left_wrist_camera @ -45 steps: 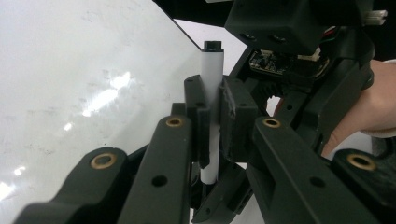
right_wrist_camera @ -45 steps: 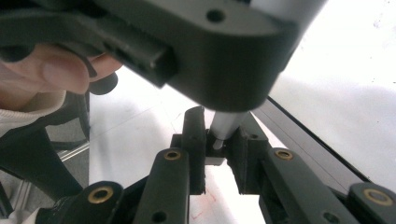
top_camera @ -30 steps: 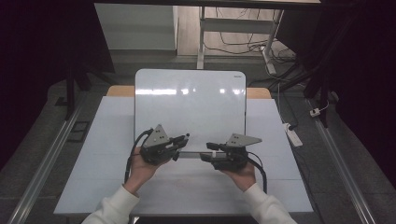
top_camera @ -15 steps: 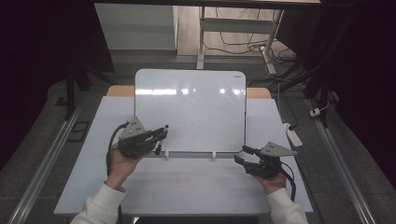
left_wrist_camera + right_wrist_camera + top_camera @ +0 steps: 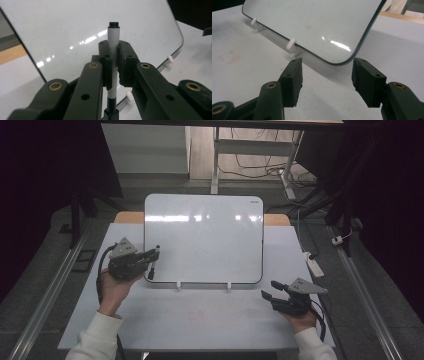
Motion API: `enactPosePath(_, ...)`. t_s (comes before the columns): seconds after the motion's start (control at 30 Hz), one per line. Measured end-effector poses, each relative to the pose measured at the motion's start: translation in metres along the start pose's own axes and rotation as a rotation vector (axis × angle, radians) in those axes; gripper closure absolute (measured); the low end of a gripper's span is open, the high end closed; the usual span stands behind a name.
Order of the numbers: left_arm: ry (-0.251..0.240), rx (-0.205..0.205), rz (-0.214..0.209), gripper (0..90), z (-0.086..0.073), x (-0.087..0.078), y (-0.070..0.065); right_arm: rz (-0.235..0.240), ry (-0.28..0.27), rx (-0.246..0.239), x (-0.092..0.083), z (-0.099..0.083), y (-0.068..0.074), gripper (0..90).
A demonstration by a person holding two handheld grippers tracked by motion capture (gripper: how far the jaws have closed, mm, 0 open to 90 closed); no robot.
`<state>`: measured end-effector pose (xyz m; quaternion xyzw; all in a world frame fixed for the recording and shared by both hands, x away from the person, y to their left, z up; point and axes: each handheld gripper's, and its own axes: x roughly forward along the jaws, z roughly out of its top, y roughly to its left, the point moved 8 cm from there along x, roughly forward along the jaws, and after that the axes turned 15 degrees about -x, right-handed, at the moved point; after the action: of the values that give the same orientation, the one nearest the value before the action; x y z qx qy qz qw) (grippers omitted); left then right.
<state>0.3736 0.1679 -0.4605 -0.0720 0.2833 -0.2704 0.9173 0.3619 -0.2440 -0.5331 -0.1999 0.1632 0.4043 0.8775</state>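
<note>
Marker clamped in your left tongs, at the whiteboard's lower-left corner.

The marker stands upright between the pads of your left tongs, gripped at mid-barrel, at about 9 o'clock on the counter, just beside the whiteboard. In the high view its dark lower end hangs by the board's edge. Your right tongs stand wide with nothing between them, having just been opening, at about 4 o'clock, facing the board's lower corner. The board leans on two small white clips. Risk, as judged: pressing hard with the marker could tip or slide the board off the clips; a slack grip could let the barrel pivot.
</note>
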Motion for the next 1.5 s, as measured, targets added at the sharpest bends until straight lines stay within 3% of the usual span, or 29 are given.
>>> enactPosePath(0.2,0.064,-0.002,0.053,81.3,0.004,0.018,0.013,0.000,0.016,-0.031,0.003,0.001,0.004,40.9)
enactPosePath(0.47,0.148,0.023,0.121,81.1,0.007,0.045,0.023,0.005,0.022,-0.029,0.003,-0.002,0.003,40.2)
enactPosePath(0.87,0.210,0.052,0.195,80.2,0.001,0.070,0.030,0.009,0.031,-0.030,0.005,-0.004,0.003,39.9)
enactPosePath(1.13,0.206,0.094,0.221,78.4,0.001,0.074,0.026,0.003,0.031,-0.027,0.005,-0.004,0.001,39.8)
enactPosePath(1.27,0.197,0.101,0.216,71.3,0.001,0.073,0.024,0.001,0.031,-0.026,0.004,-0.004,0.000,39.8)
enactPosePath(1.4,0.152,0.090,0.186,60.7,0.006,0.064,0.020,-0.002,0.029,-0.024,0.004,-0.004,0.000,39.8)
enactPosePath(1.5,0.118,0.082,0.138,53.8,0.009,0.055,0.014,-0.004,0.028,-0.024,0.004,-0.005,-0.001,39.7)
